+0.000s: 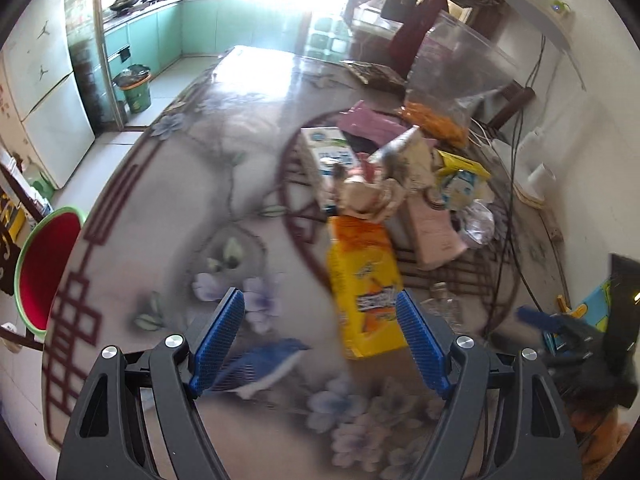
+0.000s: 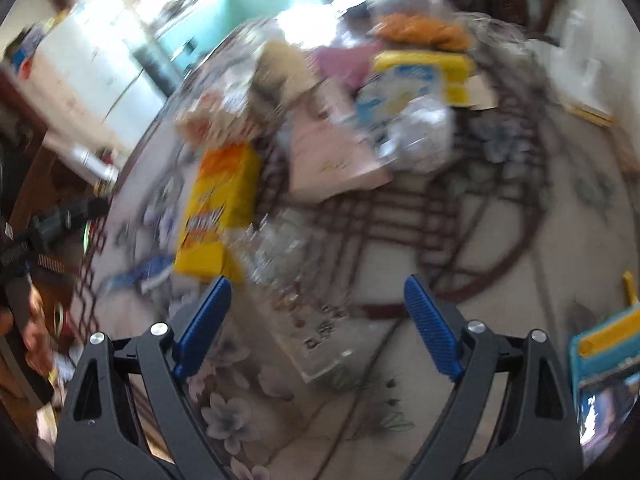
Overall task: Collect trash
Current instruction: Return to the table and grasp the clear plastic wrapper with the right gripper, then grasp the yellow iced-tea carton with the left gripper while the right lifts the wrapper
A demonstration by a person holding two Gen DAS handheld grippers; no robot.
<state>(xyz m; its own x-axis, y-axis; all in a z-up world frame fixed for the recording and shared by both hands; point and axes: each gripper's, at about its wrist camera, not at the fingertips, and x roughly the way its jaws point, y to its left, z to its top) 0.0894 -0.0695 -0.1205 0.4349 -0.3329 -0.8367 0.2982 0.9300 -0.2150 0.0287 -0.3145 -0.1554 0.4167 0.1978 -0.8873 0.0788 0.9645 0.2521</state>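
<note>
Trash (image 1: 404, 184) sits heaped on the flowered table (image 1: 224, 184), yellow box (image 1: 366, 288) nearest, while left gripper (image 1: 320, 340) and right gripper (image 2: 316, 320) hover, both spread wide.

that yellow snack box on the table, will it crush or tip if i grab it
The yellow box looks like thin cardboard, so probably light and apt to dent under a hard squeeze. Its top looks torn open, so likely weakest there. It seems to lie flat on the table, so sliding is likelier than tipping.
</note>
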